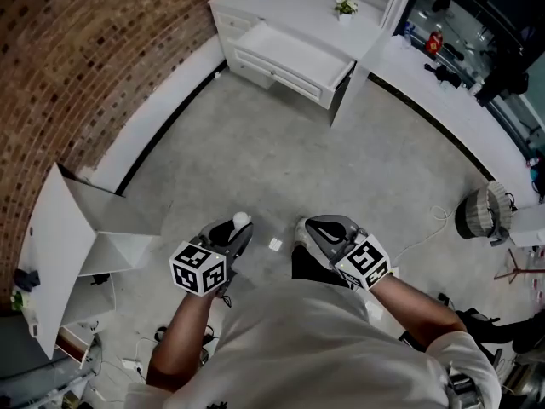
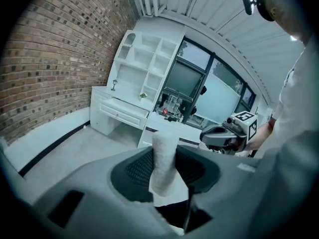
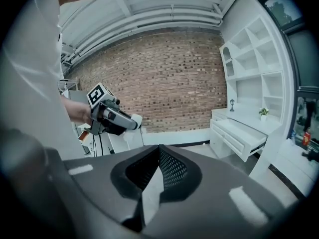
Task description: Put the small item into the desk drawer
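- The small item is a short white roll. It has a rough, fuzzy surface and a rounded end.
- We hold it in the left tongs, which are clamped on it. The two dark ribbed pads press on its sides, so the jaws stand somewhat apart with the roll filling the gap.
- In the left gripper view the roll sits in the middle of the jaws. It rises from low between the pads to just past the tips.
- Its long axis runs along the jaws, with only a slight lean, and the rounded end points forward, away from us.
- From the head view only that rounded end shows, peeking out at the front of the left tongs above the grey floor.
- The right tongs are closed together with nothing between them. Their pads meet in a line in the right gripper view.
- The right tongs sit just beside the left pair, at about the same height in front of our body, and do not touch the roll.
- The white desk stands against the far wall, well apart from both tongs across the floor. Its drawer is pulled open.
- The roll points roughly toward that side of the room, and it is in the tongs, not in the drawer.
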